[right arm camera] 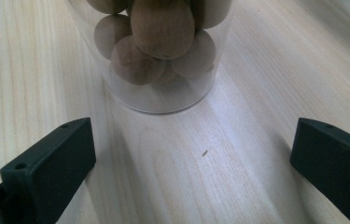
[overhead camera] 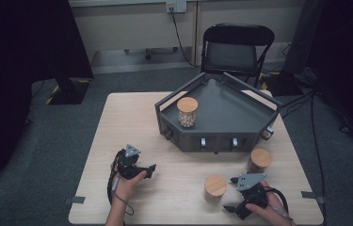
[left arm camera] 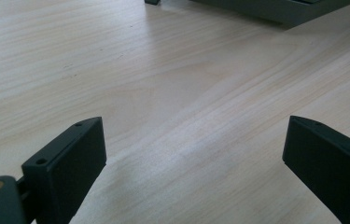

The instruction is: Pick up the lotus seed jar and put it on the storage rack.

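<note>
My left gripper [overhead camera: 151, 170] rests on the wooden table [overhead camera: 117, 122] at the front left. It is open, and in the left gripper view [left arm camera: 193, 154] there is bare wood between its jaws. My right gripper [overhead camera: 230, 194] sits at the front right, open and aimed at a clear jar [overhead camera: 215, 188] with a wooden lid. In the right gripper view [right arm camera: 193, 158] that jar [right arm camera: 161, 56], full of brown wooden balls, stands just beyond the jaws, apart from them. A second lidded jar [overhead camera: 260, 160] stands behind the right hand. A third jar [overhead camera: 187, 112] of pale balls stands in the tray [overhead camera: 240, 117].
The dark grey angular tray fills the back right of the table, and its front wall [left arm camera: 275, 11] shows at the top of the left gripper view. A black folding chair [overhead camera: 236, 47] stands beyond the table. Cables run over the floor at right.
</note>
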